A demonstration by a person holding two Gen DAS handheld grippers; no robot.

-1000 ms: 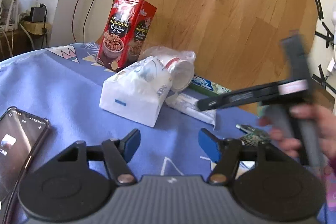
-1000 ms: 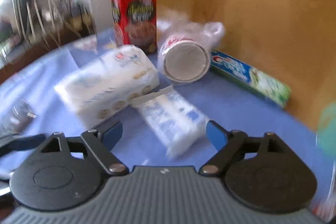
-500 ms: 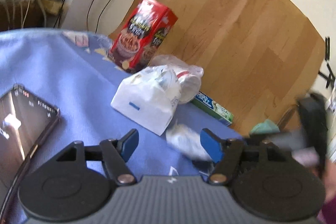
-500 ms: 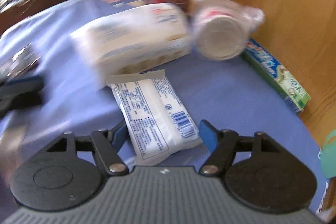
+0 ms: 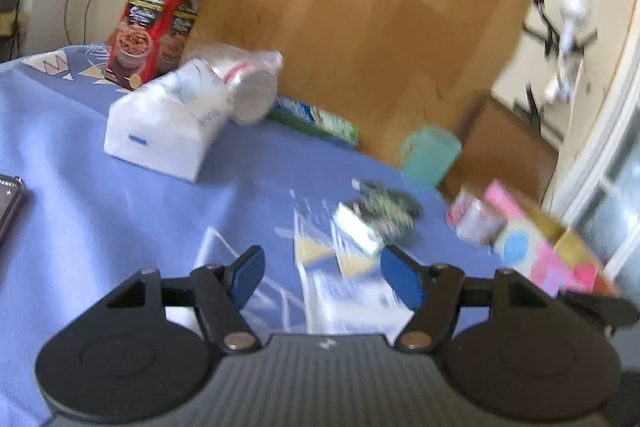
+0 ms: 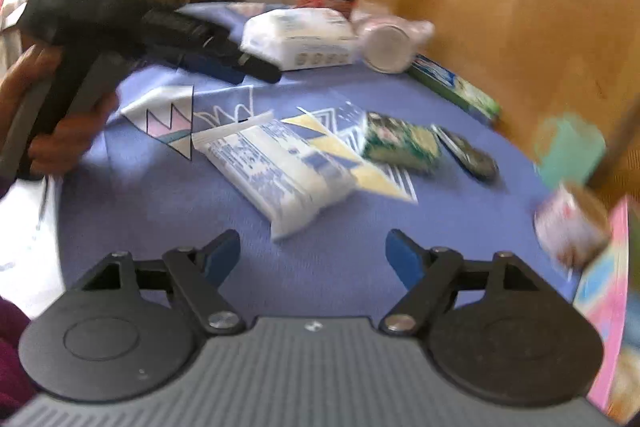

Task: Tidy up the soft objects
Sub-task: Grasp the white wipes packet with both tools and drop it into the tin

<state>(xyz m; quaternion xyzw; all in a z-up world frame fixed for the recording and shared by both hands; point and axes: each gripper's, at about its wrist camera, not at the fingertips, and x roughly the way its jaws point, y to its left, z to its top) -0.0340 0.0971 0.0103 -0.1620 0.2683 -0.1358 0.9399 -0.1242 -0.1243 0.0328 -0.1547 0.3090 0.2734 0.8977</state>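
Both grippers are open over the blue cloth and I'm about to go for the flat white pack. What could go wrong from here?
1. The white pack lies flat and looks slippery; the right gripper may pinch only film.
2. The green packet sits beside it and may get nudged.
3. The left gripper hovers close over the same cloth; the two could collide.

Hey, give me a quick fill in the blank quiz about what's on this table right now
1. The tablecloth is mostly ___ in color.
2. The white wipes pack lies ___ the right gripper.
3. Both the right gripper and the left gripper are ___.
4. The red box stands ___.

Missing words: blue; ahead of; open; upright
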